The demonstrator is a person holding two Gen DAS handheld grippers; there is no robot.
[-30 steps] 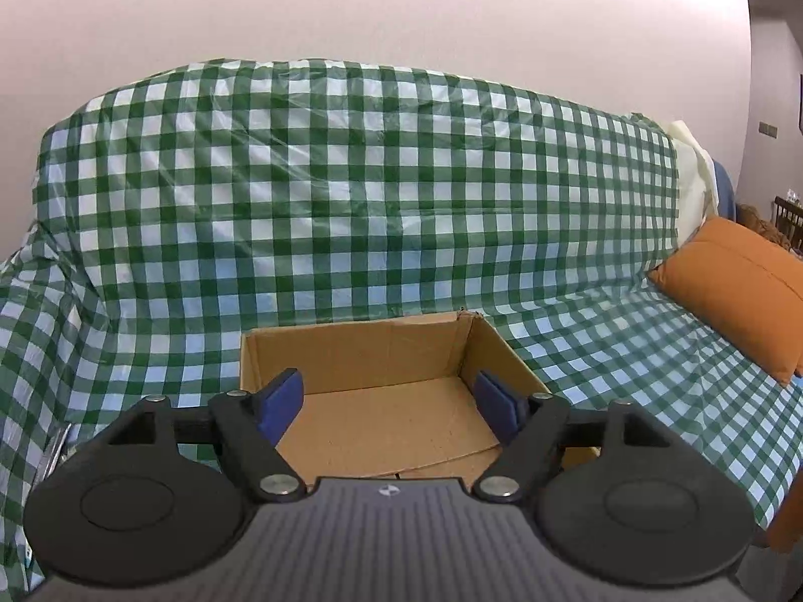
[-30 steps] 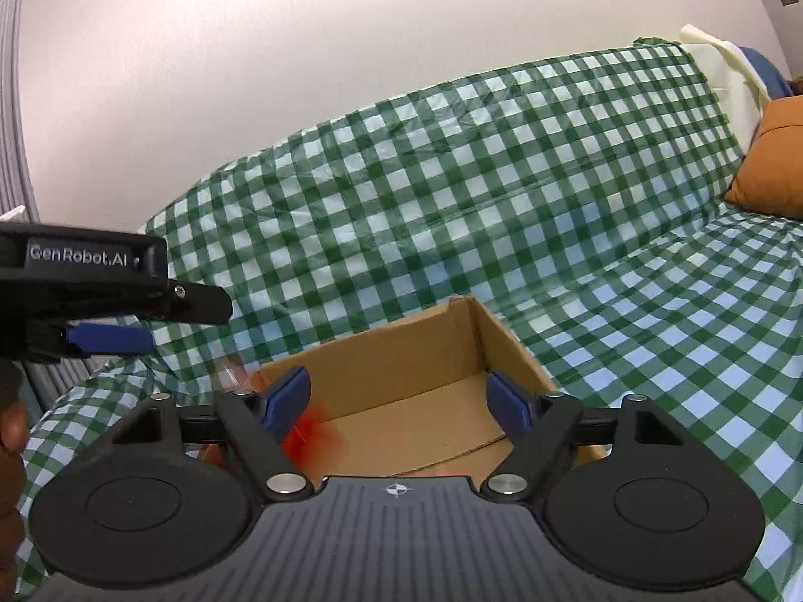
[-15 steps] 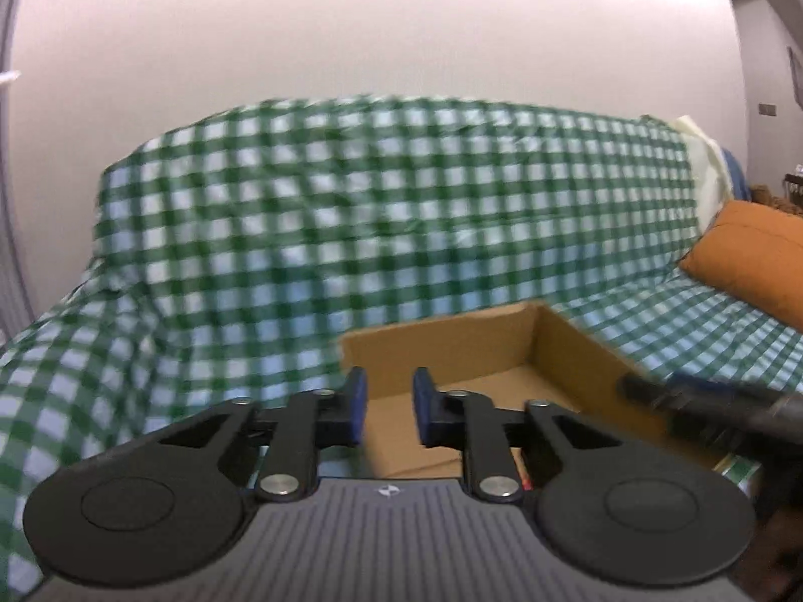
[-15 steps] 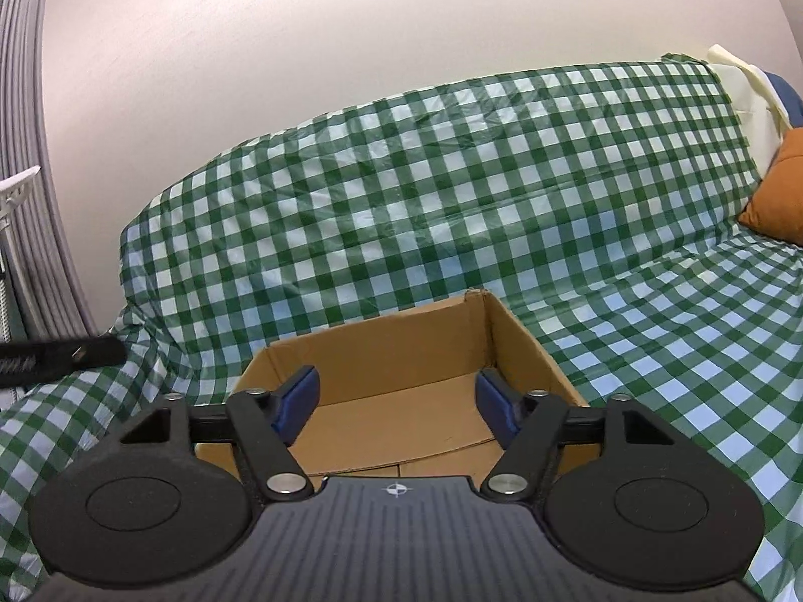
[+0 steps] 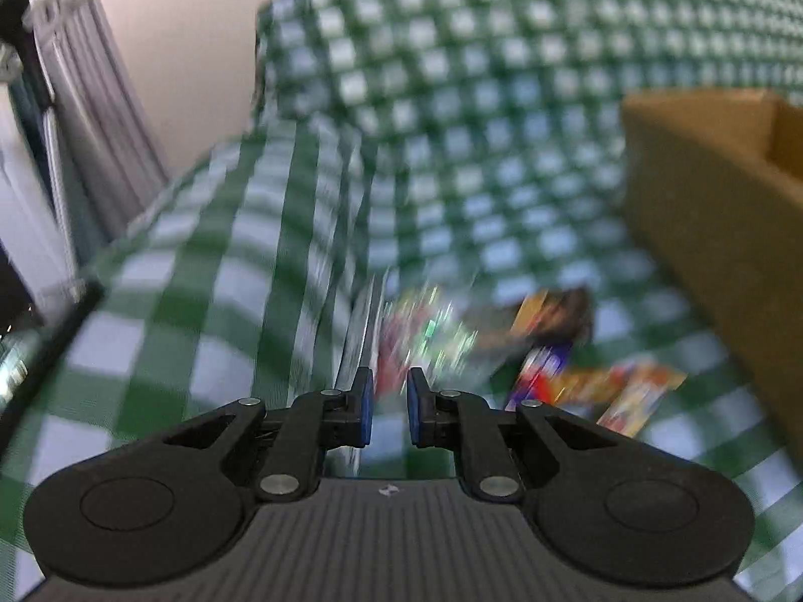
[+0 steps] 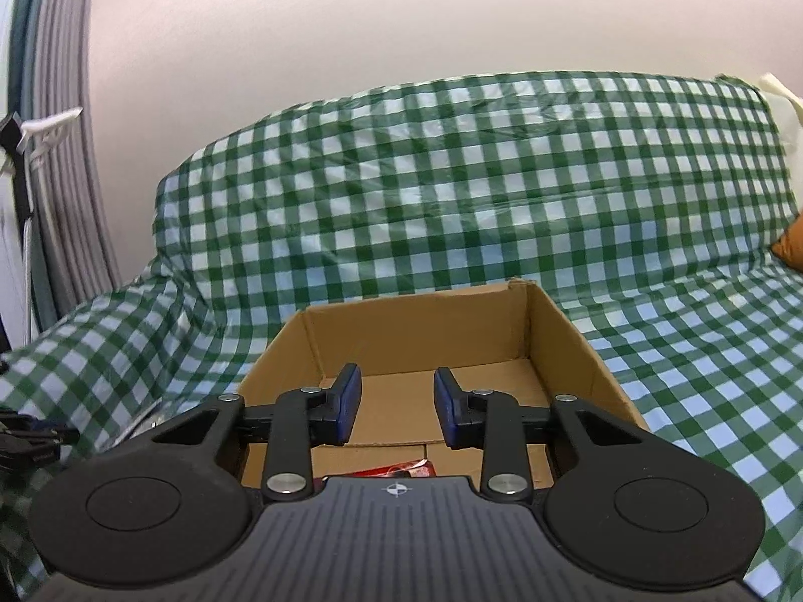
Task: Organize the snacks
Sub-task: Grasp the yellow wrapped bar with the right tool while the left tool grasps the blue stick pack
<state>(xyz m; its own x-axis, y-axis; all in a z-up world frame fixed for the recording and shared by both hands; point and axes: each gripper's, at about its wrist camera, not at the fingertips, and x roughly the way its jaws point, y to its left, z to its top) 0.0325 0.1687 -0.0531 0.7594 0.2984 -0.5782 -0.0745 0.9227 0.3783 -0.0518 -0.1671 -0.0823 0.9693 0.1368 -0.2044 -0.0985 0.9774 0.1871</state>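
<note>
In the left wrist view, blurred by motion, several bright snack packets lie on the green checked cloth: a red and green one (image 5: 431,336), a dark and orange one (image 5: 552,311) and an orange one (image 5: 642,391). My left gripper (image 5: 386,381) points down at them from just short. Its jaws stand a narrow gap apart with nothing between. The open cardboard box (image 5: 702,231) is to the right. In the right wrist view my right gripper (image 6: 397,381) hovers over the box (image 6: 416,331), its jaws closing on nothing. A red packet (image 6: 401,469) lies in the box below it.
The checked cloth (image 6: 451,200) covers the whole sofa. An orange cushion (image 6: 790,246) sits at the far right. Grey curtains (image 5: 100,100) and a white rack (image 6: 45,135) stand past the sofa's left arm.
The left gripper's jaws went from wide to a narrow gap, and it swung left and down from the box to the packets. The right jaws narrowed over the box.
</note>
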